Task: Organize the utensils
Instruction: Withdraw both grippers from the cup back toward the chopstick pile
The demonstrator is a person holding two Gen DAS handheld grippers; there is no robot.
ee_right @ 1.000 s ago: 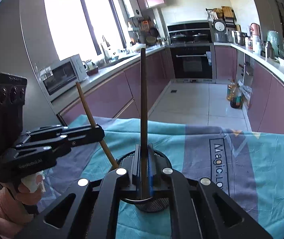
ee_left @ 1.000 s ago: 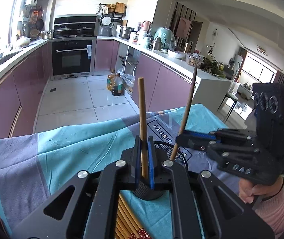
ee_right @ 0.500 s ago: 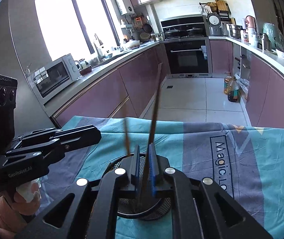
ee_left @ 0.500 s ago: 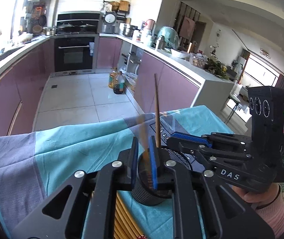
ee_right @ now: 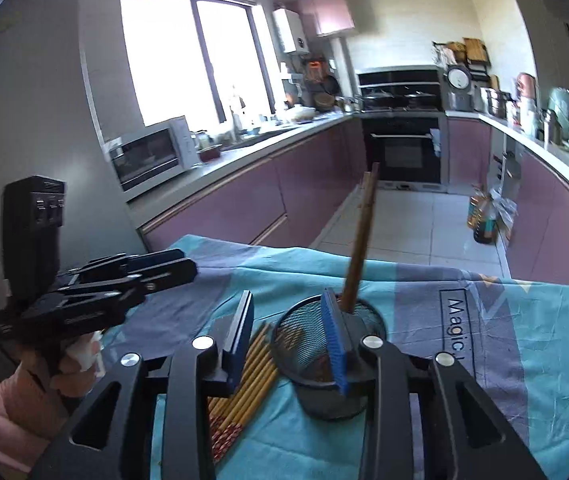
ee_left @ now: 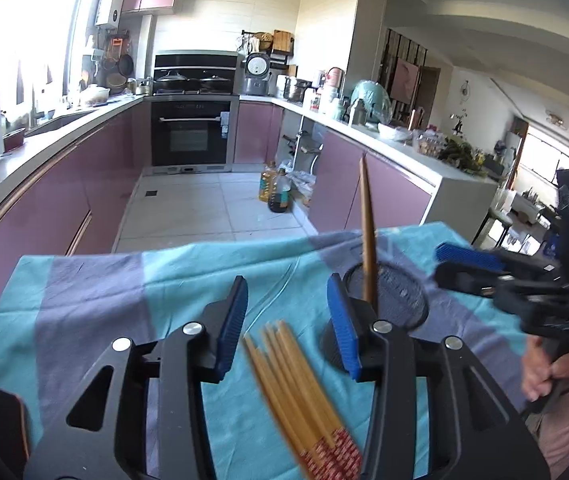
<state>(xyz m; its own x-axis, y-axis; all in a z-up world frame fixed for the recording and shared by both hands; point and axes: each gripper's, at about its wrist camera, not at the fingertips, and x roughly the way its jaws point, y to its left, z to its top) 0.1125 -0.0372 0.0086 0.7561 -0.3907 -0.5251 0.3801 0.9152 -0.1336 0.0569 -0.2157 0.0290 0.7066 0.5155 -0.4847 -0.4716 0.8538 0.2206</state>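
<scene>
On the teal and grey tablecloth [ee_left: 96, 292]: black mesh utensil holder [ee_right: 316, 344] upright, containing two brown chopsticks [ee_right: 360, 240] leaning toward 12 o'clock, tips close together.

At 9 o'clock of the holder, just beside its base: bundle of bamboo chopsticks [ee_left: 296, 384] flat on the cloth, red-patterned ends toward 6 o'clock, plain tips toward 12 o'clock.

Left gripper [ee_left: 288, 320]: jaws spread wide, blue pads empty. Positioned above the bundle, with the holder at 2 o'clock, partly hidden behind the right-hand pad. Contact with the bundle not visible.

Right gripper [ee_right: 290, 332]: jaws spread wide, blue pads empty. Right-hand pad in front of the holder rim; left-hand pad above the bundle tips. Contact with holder or chopsticks not determinable.

In the left wrist view: right gripper at 3 o'clock, held in a hand [ee_left: 544, 372] with a pink sleeve, motion-blurred.

In the right wrist view: left gripper at 9 o'clock, held in a hand [ee_right: 72, 364].
</scene>
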